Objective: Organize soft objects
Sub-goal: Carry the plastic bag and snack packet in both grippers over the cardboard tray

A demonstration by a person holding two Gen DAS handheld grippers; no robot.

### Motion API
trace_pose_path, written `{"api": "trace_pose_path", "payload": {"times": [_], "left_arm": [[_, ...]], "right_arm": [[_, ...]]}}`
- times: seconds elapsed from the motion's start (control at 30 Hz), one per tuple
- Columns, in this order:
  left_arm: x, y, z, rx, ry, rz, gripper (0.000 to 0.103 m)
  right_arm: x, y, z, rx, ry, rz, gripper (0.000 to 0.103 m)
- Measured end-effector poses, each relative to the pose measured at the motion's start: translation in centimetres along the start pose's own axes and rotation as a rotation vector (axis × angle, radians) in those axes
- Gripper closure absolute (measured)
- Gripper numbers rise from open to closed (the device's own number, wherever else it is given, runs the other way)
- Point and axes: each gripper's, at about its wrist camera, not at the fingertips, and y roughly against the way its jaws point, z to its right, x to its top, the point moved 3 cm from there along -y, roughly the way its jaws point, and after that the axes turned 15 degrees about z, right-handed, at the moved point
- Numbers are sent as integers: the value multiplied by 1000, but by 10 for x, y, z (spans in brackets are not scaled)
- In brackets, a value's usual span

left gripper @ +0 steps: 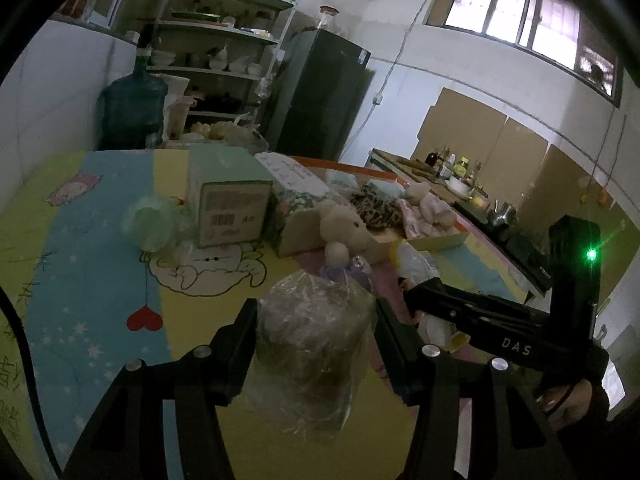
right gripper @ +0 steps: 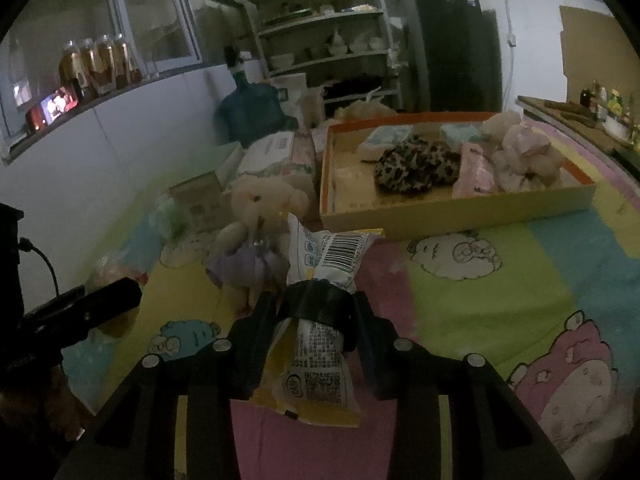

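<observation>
The left gripper (left gripper: 316, 344) clamps a plastic-wrapped bundle (left gripper: 312, 344) over the worktop (left gripper: 100, 320). The right gripper (right gripper: 316, 320) squeezes a yellow-white packet (right gripper: 320, 344). A plush toy (right gripper: 260, 216) stands just beyond, before the cardboard tray (right gripper: 456, 216) holding soft things.
</observation>
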Motion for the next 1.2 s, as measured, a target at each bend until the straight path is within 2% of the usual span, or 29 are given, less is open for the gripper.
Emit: {"api": "trace_pose_path", "payload": {"times": [0.67,0.9,1.2], "left_arm": [[19,-5,37,-40,-12,48,46],[30,-22,62,-55,-9,75,46],[41,-55,92,-25,23,103,46]], "right_arm": [[15,15,18,-14,-7,62,64],[26,20,35,-25,-16,95,64],[43,23,68,-40,-36,139,64]]}}
